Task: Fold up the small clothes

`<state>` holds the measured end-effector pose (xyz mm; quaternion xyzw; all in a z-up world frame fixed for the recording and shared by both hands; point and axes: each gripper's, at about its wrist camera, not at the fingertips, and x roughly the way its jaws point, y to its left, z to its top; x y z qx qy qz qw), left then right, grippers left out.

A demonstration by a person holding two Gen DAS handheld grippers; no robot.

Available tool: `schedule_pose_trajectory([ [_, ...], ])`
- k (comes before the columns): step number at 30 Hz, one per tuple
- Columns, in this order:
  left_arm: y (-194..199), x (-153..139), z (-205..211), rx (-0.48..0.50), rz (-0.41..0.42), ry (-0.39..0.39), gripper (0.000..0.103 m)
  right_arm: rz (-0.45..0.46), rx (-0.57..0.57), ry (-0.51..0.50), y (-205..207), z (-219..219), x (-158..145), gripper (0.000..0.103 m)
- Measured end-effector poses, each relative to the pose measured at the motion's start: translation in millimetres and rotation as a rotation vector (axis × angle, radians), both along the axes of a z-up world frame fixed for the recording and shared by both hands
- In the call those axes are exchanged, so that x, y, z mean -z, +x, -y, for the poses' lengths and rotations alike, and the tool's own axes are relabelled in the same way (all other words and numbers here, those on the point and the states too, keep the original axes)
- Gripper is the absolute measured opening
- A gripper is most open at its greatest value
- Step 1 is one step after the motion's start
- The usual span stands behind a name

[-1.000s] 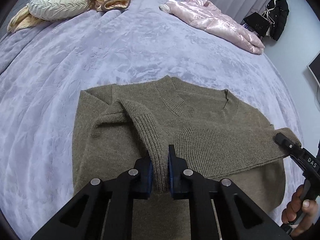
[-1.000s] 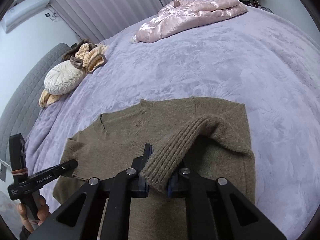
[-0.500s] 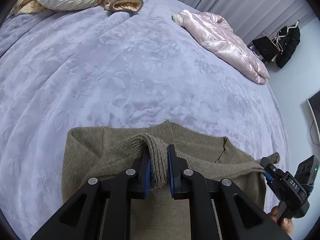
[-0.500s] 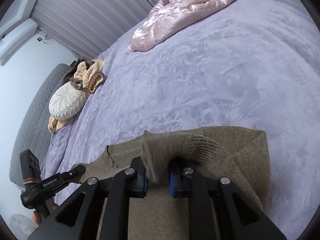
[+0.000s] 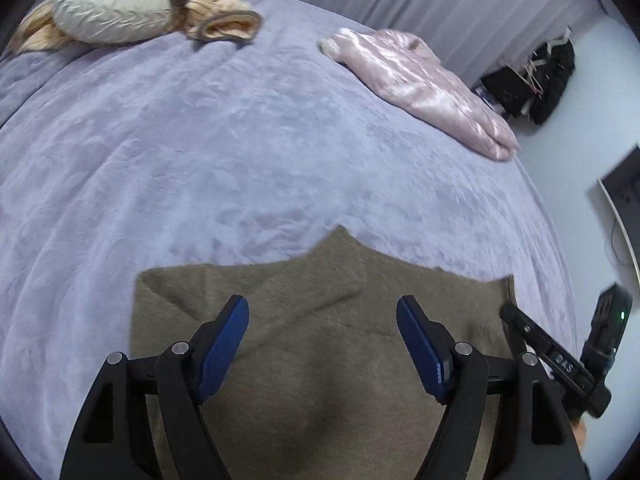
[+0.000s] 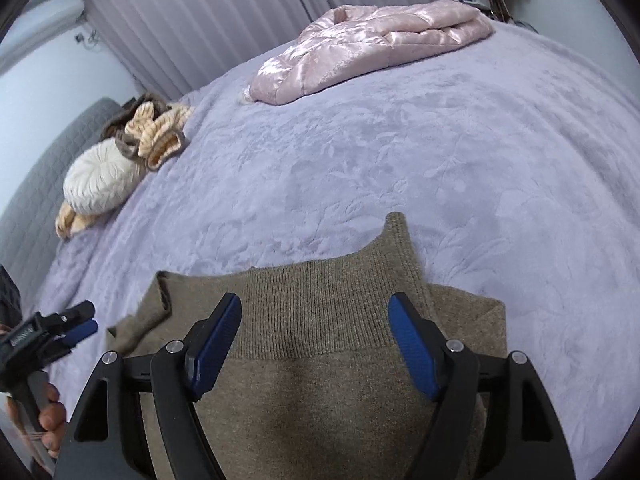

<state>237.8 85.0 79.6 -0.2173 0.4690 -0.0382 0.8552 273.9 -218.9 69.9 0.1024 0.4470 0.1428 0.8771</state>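
Observation:
An olive-brown knit sweater (image 5: 320, 380) lies folded on the lavender bedspread (image 5: 200, 160). My left gripper (image 5: 322, 302) hovers just above it, jaws opening wide, blue pads (image 5: 222, 344) touching nothing. In the right wrist view the sweater (image 6: 328, 380) shows a broad ribbed band (image 6: 320, 308) lying flat across its far part. My right gripper (image 6: 314, 300) hangs over that band, jaws also opening, with only the knit lying below the gap. Each view catches the other tool: the right gripper (image 5: 556, 356) at the sweater's right edge, the left gripper (image 6: 60, 328) at its left edge, held by a hand (image 6: 50, 420).
A pink satin jacket (image 5: 424, 88) lies at the far right of the bed. A round cream cushion (image 5: 108, 8) and a peach knitted garment (image 5: 216, 24) sit at the far left by the grey headboard (image 6: 36, 184). Dark clothes (image 5: 532, 76) hang beyond the bed.
Both grippers carried the ribbed knit they were shut on toward the sweater's far edge, then opened and let it go. It now lies flat on the sweater.

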Motion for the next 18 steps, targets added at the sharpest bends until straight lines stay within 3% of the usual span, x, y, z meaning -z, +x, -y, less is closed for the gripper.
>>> schedule_pose_trajectory([
  [4, 0, 10, 64, 0.202, 0.01, 0.102, 0.077, 0.049, -0.091, -0.191, -9, -36, 4, 0.079],
  [7, 9, 26, 82, 0.232, -0.013, 0.23, 0.077, 0.052, -0.116, -0.237, -21, -41, 11, 0.079],
  [10, 29, 38, 48, 0.097, -0.062, 0.323, 0.077, 0.038, -0.128, -0.271, -30, -43, 24, 0.079],
  [16, 15, 10, -61, -0.247, -0.02, 0.206, 0.077, 0.051, -0.125, -0.28, -37, -40, 39, 0.079],
  [18, -1, 7, -88, -0.305, -0.017, 0.128, 0.077, 0.048, -0.121, -0.279, -36, -41, 40, 0.08],
])
